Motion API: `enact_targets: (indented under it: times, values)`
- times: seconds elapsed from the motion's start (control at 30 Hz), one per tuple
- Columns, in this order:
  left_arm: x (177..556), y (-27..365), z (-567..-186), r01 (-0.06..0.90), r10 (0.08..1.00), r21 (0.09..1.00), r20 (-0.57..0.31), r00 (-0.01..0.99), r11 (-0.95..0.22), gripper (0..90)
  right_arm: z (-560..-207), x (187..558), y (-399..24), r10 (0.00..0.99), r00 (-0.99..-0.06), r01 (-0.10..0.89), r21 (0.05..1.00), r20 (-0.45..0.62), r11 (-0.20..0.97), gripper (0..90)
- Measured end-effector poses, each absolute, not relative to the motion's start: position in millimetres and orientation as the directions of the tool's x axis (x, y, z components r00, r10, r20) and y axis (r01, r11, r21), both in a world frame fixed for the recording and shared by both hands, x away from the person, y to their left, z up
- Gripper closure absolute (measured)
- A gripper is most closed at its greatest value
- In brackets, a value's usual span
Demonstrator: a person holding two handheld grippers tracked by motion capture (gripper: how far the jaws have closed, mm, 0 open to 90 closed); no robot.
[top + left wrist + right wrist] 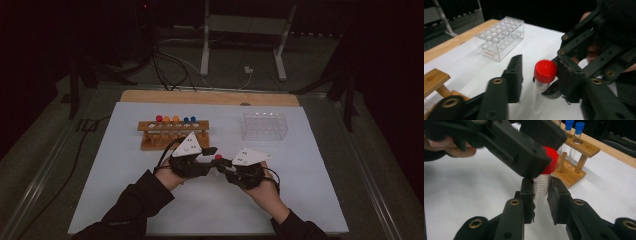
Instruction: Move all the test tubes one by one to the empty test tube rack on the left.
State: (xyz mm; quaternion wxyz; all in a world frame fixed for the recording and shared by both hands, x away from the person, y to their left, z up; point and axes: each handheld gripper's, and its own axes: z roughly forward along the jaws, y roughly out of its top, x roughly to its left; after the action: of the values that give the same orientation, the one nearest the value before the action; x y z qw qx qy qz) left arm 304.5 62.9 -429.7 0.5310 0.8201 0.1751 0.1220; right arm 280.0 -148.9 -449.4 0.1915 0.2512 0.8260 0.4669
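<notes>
A clear tube (pixel 541 187) with a red cap (pixel 545 71) stands upright above the white mat, between my two grippers near the middle of the table. My right gripper (pixel 541 195) is shut on the tube's graduated body below the cap. My left gripper (pixel 540 72) reaches in from the other side with the red cap between its jaws. One jaw lies against the cap's side and the other stands a small gap away. In the high view the left gripper (pixel 214 152) and right gripper (pixel 222 164) meet at the red cap (pixel 218 157).
A wooden rack (pixel 172 135) behind the grippers holds several tubes with red, orange and blue caps; its blue-capped end (pixel 574 147) is close behind the held tube. A clear plastic rack (pixel 265 125) stands at the back right on the white mat (pixel 125 200).
</notes>
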Motion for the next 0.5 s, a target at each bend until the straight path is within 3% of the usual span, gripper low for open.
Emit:
enact_targets:
  times: [0.13,0.33,0.5]
  values:
    - [303.7,61.1,-429.4,0.148,0.4,0.912,0.018,0.916,-0.381,70.1,-448.8,280.2,-150.0,0.596,-0.799,0.232,0.871,-0.084,0.433,75.2]
    - [304.2,63.0,-426.6,0.142,0.396,0.915,0.021,0.918,-0.378,71.4,-448.2,280.2,-151.6,0.592,-0.802,0.226,0.879,-0.076,0.419,74.2]
    - [304.7,68.3,-423.7,0.139,0.413,0.913,0.036,0.91,-0.385,71.6,-447.6,278.9,-153.3,0.599,-0.797,0.216,0.887,-0.082,0.409,65.0]
